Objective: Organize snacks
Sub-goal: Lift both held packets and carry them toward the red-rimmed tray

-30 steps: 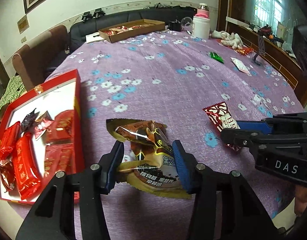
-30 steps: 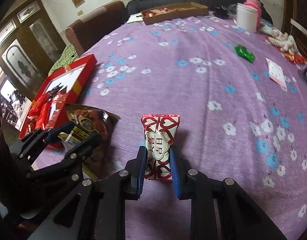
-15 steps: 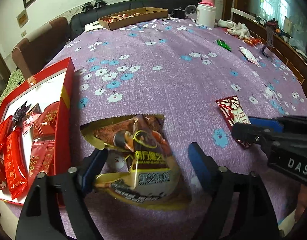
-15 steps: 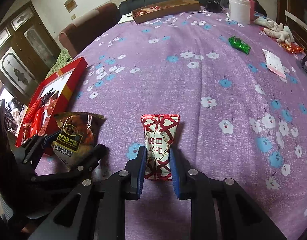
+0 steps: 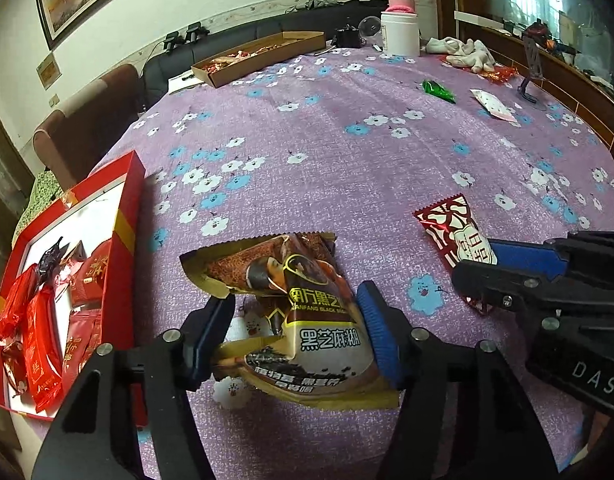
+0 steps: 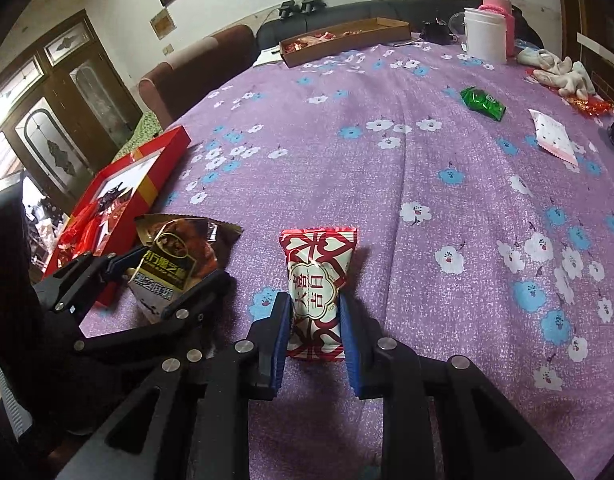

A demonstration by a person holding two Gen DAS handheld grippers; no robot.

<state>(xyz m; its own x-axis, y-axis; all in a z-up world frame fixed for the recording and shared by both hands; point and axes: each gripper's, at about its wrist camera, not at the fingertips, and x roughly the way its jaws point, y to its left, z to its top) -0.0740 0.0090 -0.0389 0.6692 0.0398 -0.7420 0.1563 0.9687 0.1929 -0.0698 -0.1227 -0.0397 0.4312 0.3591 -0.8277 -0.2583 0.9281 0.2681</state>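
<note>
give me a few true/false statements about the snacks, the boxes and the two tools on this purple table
1. The right tool grips a red and white packet. True.
2. The brown and gold sachet lies inside the red box. False: it lies on the tablecloth beside the box, between the fingers of the closing left tool.
3. The red box holds red wrapped snacks. True.
4. The green packet sits in the cardboard tray. False: it lies alone on the cloth, far from the tray.
5. The white tub stands at the far end of the table. True.
6. Both tools are empty. False: the right one is clamped on its packet.
</note>
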